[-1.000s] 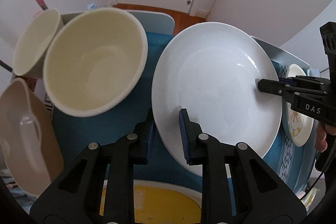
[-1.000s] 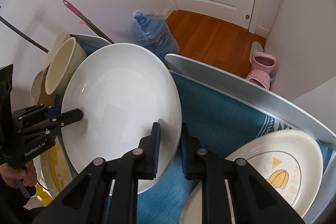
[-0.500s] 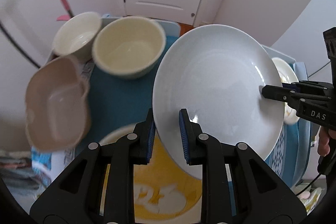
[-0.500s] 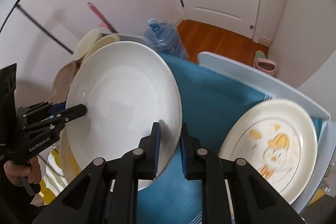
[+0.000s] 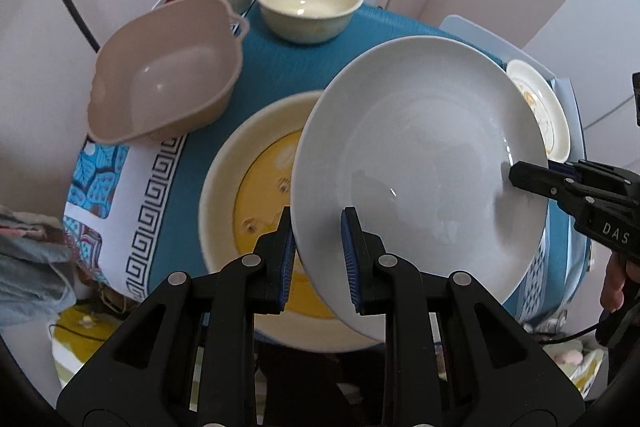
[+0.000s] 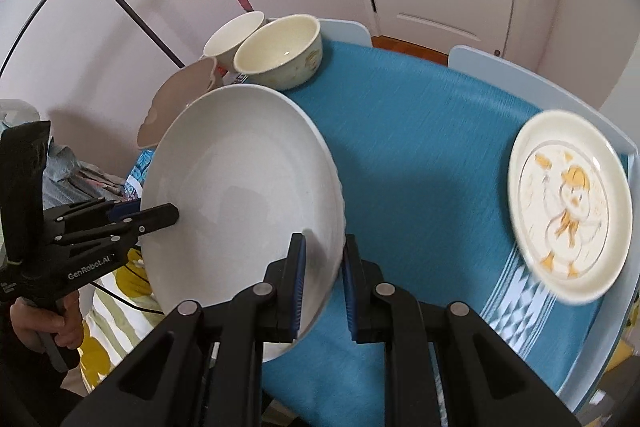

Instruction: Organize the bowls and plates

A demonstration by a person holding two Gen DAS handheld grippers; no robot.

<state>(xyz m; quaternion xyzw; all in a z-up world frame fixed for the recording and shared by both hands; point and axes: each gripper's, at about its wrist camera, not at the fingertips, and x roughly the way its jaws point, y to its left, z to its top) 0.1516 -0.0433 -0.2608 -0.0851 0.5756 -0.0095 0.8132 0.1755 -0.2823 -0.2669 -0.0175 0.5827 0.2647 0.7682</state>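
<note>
Both the left tongs [image 5: 318, 259] and right tongs [image 6: 323, 283] clench the white plate [image 5: 420, 163], now lifted higher above the yellow plate [image 5: 260, 211] (probably its destination).

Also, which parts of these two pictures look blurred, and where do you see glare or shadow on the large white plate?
Left wrist view: the large white plate is sharp, with small glints near its right rim; the yellow-centred plate below looks soft.
Right wrist view: the cream plate with a duck drawing is motion-smeared; a grey shadow lies on the white plate's middle.
</note>
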